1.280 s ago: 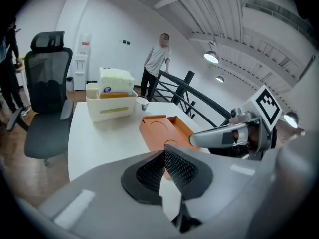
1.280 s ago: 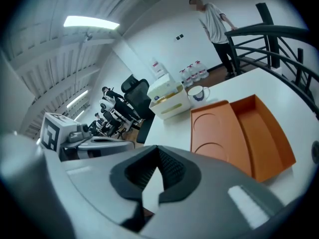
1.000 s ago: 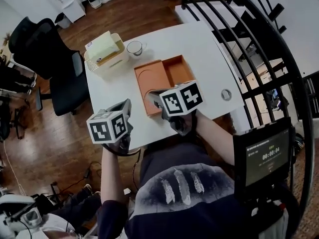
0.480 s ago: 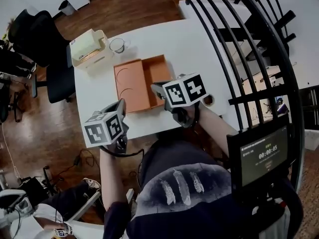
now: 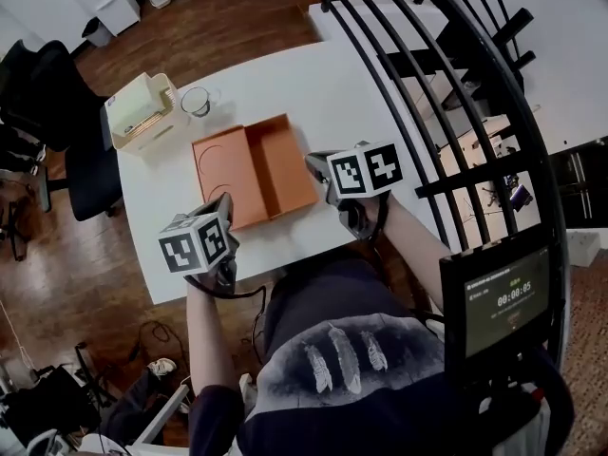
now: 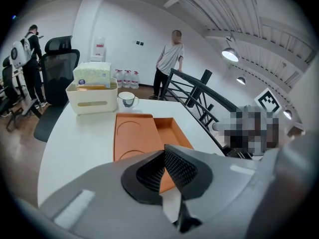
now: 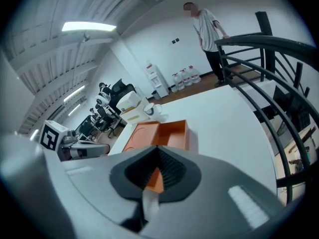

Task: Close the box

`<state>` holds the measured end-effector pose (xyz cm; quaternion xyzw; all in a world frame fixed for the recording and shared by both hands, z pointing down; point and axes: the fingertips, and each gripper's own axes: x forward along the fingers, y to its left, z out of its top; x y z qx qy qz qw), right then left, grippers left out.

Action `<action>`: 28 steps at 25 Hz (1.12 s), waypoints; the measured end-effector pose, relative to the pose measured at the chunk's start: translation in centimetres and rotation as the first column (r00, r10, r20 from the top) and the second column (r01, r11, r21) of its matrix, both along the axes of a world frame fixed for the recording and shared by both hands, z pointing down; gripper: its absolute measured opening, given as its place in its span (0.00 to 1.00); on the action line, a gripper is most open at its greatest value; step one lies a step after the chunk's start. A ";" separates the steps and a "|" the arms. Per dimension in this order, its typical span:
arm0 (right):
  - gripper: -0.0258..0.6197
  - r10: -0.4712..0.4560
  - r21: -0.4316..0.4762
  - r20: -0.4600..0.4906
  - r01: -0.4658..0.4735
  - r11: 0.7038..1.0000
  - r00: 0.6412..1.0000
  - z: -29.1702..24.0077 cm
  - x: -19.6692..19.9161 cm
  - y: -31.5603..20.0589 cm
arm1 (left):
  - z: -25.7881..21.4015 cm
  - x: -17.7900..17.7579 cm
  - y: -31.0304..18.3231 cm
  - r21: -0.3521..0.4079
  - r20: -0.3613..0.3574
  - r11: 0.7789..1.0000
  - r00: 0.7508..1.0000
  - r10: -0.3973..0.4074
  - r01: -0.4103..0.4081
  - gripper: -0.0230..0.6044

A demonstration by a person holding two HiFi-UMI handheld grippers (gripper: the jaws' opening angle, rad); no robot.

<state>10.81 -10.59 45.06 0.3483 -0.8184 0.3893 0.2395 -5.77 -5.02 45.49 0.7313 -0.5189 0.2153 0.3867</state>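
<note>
An open orange box (image 5: 253,168) lies on the white table (image 5: 370,93), its lid (image 5: 219,164) folded flat to the left of the tray (image 5: 283,160). My left gripper (image 5: 221,208) hovers at the lid's near edge, jaws shut and empty. At the tray's near right corner my right gripper (image 5: 319,165) is shut too, holding nothing. In the left gripper view the box (image 6: 144,133) lies just beyond the closed left gripper (image 6: 163,152). The right gripper view shows the box (image 7: 160,133) ahead of the closed right gripper (image 7: 158,154).
A beige tissue box (image 5: 141,112) and a glass cup (image 5: 197,101) stand at the table's far left corner. A black railing (image 5: 446,84) runs along the right. Office chairs (image 5: 43,84) are at the left. A person (image 6: 169,62) stands far back.
The head view has swung, so the box sits further left in it. My right gripper has moved from over the box's near edge to its right corner. Both jaws stayed shut.
</note>
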 end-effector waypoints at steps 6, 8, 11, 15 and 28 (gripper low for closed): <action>0.06 -0.027 -0.015 0.023 0.028 1.000 0.999 0.6 2.1 -1.5 | 0.4 -1.1 -1.4 -0.023 0.125 0.997 0.990 -0.068 0.071 0.06; 0.06 -0.062 -0.024 0.019 0.062 0.998 0.998 1.1 2.6 -1.7 | 1.0 -2.0 -1.4 -0.055 0.163 0.994 0.983 -0.089 0.099 0.06; 0.08 -0.093 -0.038 0.018 0.093 0.995 0.996 1.7 2.8 -2.1 | 2.0 -3.9 -1.5 -0.111 0.209 0.986 0.973 -0.103 0.128 0.06; 0.38 -0.095 -0.073 0.013 0.096 0.993 0.995 2.9 2.4 -2.6 | 3.7 -5.0 -1.7 -0.190 0.212 0.973 0.973 -0.092 0.133 0.06; 0.57 -0.068 -0.227 -0.273 0.005 0.974 0.960 11.3 1.4 -3.5 | 7.0 -5.7 -2.5 -0.242 0.176 0.966 0.983 -0.052 0.094 0.06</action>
